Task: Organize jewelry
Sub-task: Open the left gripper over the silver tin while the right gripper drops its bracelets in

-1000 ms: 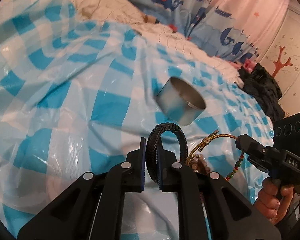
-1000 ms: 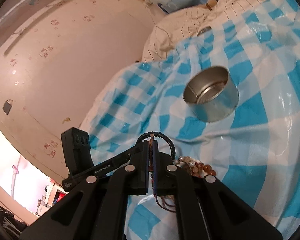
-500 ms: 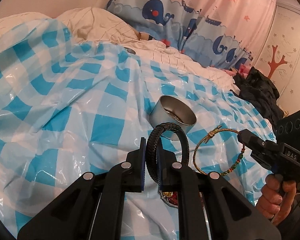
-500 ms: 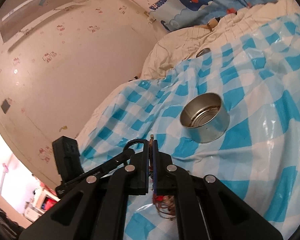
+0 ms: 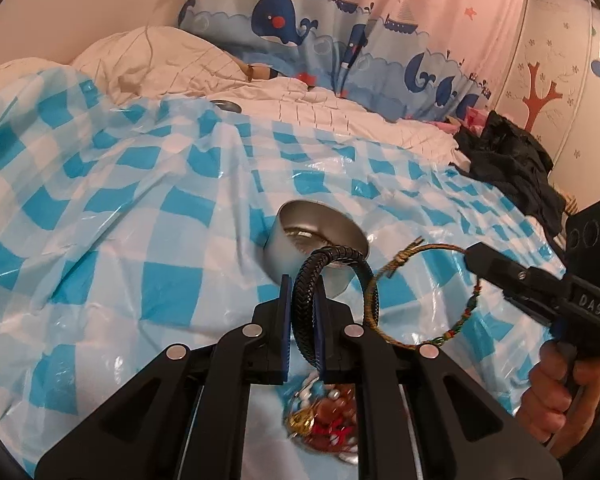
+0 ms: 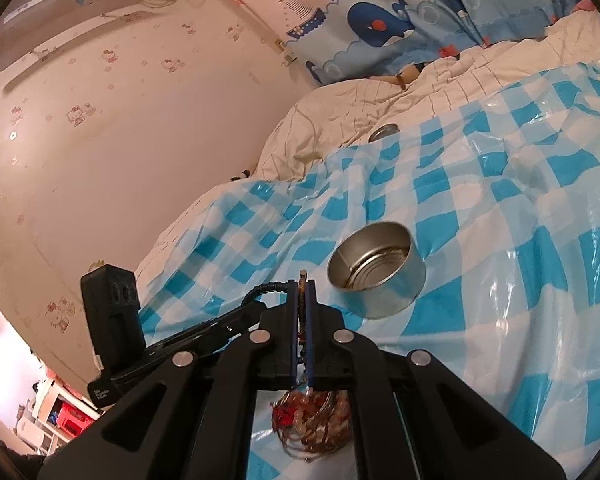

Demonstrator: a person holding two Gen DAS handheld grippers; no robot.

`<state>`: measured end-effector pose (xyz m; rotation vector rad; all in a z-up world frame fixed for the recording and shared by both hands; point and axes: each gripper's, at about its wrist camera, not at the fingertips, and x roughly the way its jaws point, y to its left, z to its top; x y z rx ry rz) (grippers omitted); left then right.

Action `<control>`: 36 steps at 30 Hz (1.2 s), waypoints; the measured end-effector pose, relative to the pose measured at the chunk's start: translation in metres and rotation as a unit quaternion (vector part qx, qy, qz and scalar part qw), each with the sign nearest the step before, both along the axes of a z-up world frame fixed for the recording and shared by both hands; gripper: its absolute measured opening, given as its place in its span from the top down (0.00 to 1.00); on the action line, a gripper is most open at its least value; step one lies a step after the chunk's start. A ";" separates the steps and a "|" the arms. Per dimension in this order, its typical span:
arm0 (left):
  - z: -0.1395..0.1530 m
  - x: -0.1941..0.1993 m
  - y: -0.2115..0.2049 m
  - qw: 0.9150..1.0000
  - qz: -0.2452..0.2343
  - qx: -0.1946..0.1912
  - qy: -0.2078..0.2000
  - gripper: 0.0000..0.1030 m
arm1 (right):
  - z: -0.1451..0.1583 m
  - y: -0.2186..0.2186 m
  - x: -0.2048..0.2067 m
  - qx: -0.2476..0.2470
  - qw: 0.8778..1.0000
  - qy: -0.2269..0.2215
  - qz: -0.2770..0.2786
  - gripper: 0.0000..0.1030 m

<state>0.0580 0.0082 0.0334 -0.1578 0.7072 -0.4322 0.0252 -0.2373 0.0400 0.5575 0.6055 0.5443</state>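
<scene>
My left gripper [image 5: 302, 304] is shut on a black braided bracelet [image 5: 332, 264] and holds it raised in front of a round silver tin [image 5: 312, 240]. My right gripper [image 6: 302, 308] is shut on a thin gold woven bracelet [image 5: 420, 292]; in the left wrist view it hangs as a ring from the right gripper's tip [image 5: 474, 260]. The tin [image 6: 376, 268] sits open and looks empty on the blue-and-white checked plastic sheet [image 6: 500, 240]. A heap of beaded jewelry [image 5: 324, 428] lies on the sheet below both grippers, also in the right wrist view [image 6: 312, 420].
The sheet covers a bed with white quilted bedding [image 5: 340, 112] behind it. A small metal lid [image 5: 226, 106] lies at the sheet's far edge. A whale-print curtain [image 5: 300, 28] hangs at the back. Dark clothing [image 5: 512, 164] lies at the right.
Both grippers have lifted away from the jewelry heap with their bracelets. The tin now sits lower and farther off in both views.
</scene>
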 end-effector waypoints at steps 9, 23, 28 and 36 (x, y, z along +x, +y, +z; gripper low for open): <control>0.006 0.045 -0.021 1.000 -0.005 -0.028 0.005 0.92 | 0.012 -0.010 0.037 -0.020 0.999 -0.010 -0.036 0.96; -0.010 0.107 -0.041 0.997 0.016 0.038 0.058 0.83 | -0.019 0.009 0.117 -0.013 0.999 0.048 -0.015 0.96; -0.009 0.100 -0.027 0.997 0.025 0.028 0.069 0.73 | -0.044 0.024 0.127 -0.089 0.991 0.092 -0.034 0.95; -0.005 0.053 -0.009 0.996 0.025 0.039 0.071 0.57 | -0.027 0.002 0.090 -0.102 0.990 0.066 -0.077 0.64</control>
